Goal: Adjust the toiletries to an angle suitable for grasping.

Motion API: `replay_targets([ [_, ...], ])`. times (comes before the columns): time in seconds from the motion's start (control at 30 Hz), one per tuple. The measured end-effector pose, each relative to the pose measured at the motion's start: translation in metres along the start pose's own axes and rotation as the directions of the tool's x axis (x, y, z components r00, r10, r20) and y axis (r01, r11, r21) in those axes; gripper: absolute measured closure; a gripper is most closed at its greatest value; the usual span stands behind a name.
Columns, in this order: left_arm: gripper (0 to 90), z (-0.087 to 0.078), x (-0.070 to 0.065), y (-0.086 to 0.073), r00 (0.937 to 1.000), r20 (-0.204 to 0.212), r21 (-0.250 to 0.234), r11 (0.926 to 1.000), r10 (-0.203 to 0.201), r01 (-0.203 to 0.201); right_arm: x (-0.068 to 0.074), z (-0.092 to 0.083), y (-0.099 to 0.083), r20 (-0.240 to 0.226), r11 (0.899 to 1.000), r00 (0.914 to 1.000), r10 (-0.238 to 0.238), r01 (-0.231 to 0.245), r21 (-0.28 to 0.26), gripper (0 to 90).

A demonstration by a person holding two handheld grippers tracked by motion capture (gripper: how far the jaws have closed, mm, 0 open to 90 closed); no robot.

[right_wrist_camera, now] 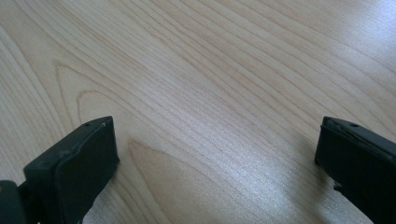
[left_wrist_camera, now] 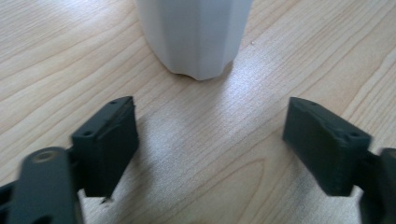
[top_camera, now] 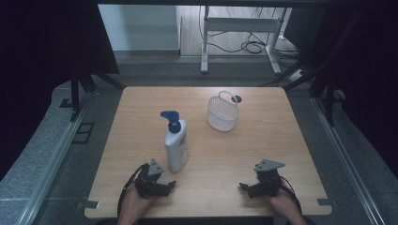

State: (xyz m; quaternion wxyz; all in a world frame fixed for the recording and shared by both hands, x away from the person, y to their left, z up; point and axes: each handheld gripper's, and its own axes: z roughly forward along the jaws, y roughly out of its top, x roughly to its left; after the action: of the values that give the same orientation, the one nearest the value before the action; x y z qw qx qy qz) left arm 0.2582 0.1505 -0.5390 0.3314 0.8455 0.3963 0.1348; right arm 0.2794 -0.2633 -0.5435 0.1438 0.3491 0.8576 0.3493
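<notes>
Our left gripper (top_camera: 166, 186) gapes wide and empty, the white pump bottle (top_camera: 176, 145) just beyond it. Our right gripper (top_camera: 245, 188) at near right gapes empty over the table (top_camera: 263, 140).

A white wire basket (top_camera: 223, 114) is standing upright toward the far side of my wooden bench (top_camera: 263, 140), its handle raised. Beyond the bench, a white metal frame (top_camera: 239, 28) and loose black cables (top_camera: 253, 46) are lying on the floor.
</notes>
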Motion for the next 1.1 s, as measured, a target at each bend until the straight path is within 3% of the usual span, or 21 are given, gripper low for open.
replay_targets([
  [0.27,32.3,-0.005,0.006,0.002,0.9972,-0.001,0.002,0.9972,-0.075,0.075,0.0,0.0,0.0,0.0,1.0,1.0,0.0,0.0,0.0,0.0],
  [0.5,38.6,-0.012,0.007,0.003,0.9973,0.02,-0.01,0.9975,-0.07,0.07,0.0,0.0,0.0,0.0,1.0,1.0,-0.001,0.001,0.0,0.0],
  [0.63,46.6,-0.014,0.008,0.004,0.9977,0.024,-0.017,0.9978,-0.063,0.063,0.0,0.0,0.0,0.0,1.0,1.0,0.001,-0.001,0.001,0.0],
  [0.83,57.8,-0.016,0.013,0.005,0.9955,0.045,-0.033,0.9959,-0.083,0.085,0.0,0.0,0.0,0.001,1.0,1.0,0.003,-0.003,0.0,0.0],
  [1.1,76.3,-0.018,0.02,0.01,0.9955,0.019,-0.052,0.9943,-0.093,0.094,0.0,0.001,0.001,0.004,1.0,1.0,0.004,-0.004,0.001,0.0],
])
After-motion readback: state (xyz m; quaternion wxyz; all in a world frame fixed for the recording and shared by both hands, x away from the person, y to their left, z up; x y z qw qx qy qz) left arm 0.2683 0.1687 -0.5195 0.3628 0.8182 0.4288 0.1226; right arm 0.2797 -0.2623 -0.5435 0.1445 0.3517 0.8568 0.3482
